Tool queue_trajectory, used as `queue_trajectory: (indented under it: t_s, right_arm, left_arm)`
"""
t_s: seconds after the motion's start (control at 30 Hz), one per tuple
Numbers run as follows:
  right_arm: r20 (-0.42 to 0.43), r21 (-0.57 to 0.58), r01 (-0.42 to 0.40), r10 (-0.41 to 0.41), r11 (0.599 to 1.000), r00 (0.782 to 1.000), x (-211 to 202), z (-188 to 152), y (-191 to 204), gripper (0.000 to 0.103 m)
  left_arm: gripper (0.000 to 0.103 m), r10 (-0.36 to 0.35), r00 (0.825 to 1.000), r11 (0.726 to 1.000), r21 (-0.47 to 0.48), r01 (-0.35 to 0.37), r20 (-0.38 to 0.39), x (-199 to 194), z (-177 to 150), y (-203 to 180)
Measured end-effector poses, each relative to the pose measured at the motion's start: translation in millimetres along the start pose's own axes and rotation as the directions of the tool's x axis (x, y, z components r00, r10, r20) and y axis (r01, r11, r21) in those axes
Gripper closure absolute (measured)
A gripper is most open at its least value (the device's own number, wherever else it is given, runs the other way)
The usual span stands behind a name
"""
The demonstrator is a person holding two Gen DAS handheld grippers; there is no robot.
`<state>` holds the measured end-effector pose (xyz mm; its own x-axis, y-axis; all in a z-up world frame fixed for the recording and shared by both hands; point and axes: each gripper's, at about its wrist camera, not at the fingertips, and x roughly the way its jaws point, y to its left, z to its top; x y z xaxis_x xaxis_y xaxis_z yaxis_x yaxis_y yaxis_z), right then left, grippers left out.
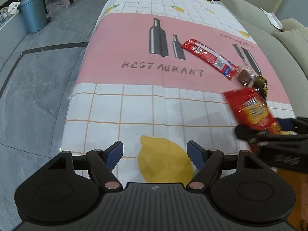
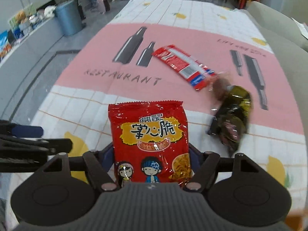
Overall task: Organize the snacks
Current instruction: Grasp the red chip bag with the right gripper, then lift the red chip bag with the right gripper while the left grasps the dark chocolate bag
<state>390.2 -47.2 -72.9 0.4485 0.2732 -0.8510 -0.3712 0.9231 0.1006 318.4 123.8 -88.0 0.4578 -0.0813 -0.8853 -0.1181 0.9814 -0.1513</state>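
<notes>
Right gripper (image 2: 151, 157) fingertips hidden behind red snack bag (image 2: 150, 142).

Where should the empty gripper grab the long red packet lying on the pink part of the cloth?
Probably across its middle, from above. The long red packet lies flat and slanted on the tablecloth, so the open left gripper should turn until its fingers straddle the narrow width. Avoid the near end: a clear-wrapped snack sits right against it.

You've got a table w/ a pink-and-white checked cloth (image 1: 119, 105). On it: a long red packet (image 1: 208, 57) by the printed bottles, a small clear-wrapped brown snack (image 1: 244, 75) touching its near end, and a dark green-black pack (image 2: 233, 115) just beside.
</notes>
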Motion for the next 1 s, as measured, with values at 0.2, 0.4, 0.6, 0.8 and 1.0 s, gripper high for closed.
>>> queue_trajectory:
  t_s: [0.2, 0.4, 0.6, 0.8, 1.0]
  right_arm:
    - [0.105, 0.084, 0.006, -0.015, 0.996, 0.994, -59.6, 4.0, -36.3, 0.031]
    - [0.222, 0.193, 0.025, -0.068, 0.981, 0.973, -108.6, -0.5, -86.0, 0.031]
    - [0.243, 0.296, 0.04, -0.116, 0.954, 0.963, -128.0, -12.2, -134.9, 0.031]
    - [0.278, 0.344, 0.029, -0.131, 0.939, 0.952, -137.3, -25.4, -167.0, 0.031]
    - [0.283, 0.386, 0.018, -0.137, 0.922, 0.949, -135.8, -34.9, -191.5, 0.031]
  left_arm:
    - [0.014, -0.023, 0.999, 0.998, -0.049, 0.025, 0.027, -18.7, -4.0, -7.7]
    - [0.014, -0.078, 0.994, 0.995, -0.051, 0.082, 0.076, -40.1, 11.2, -44.2]
    - [0.014, -0.105, 0.989, 0.994, 0.024, 0.103, 0.109, -35.8, 32.8, -102.3]
    - [0.014, -0.176, 0.98, 0.971, 0.177, 0.158, 0.091, -8.3, 46.1, -160.7]
    - [0.014, -0.124, 0.99, 0.959, 0.265, 0.101, 0.07, 33.6, 51.1, -204.8]
